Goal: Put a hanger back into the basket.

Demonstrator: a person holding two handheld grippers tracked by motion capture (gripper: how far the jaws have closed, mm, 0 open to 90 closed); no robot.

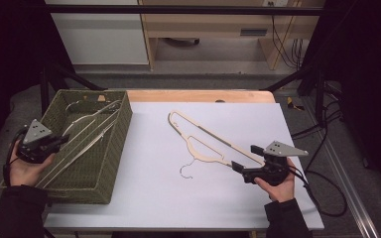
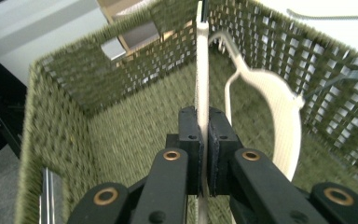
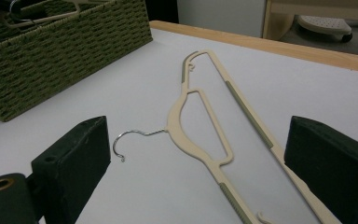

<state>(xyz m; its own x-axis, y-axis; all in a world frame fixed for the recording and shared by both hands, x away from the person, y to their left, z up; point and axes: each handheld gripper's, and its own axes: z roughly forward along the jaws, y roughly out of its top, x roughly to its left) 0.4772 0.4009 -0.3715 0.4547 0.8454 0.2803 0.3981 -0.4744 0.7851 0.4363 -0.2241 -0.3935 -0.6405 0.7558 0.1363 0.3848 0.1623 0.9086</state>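
Cream plastic hanger (image 2: 202,70) sits pinched edge-on in the left gripper (image 2: 204,140), over the woven basket (image 2: 56,140), long axis running toward the far wall. Second hanger (image 1: 206,141) lies flat on the desk (image 1: 178,198) just ahead of the wide-open right gripper (image 3: 196,163), the nearer hand

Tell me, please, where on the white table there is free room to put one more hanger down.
The white table is bare along its near edge, below the cream plastic hanger, and between that hanger and the green woven basket. The far right corner is bare too. The basket itself is crowded with hangers.
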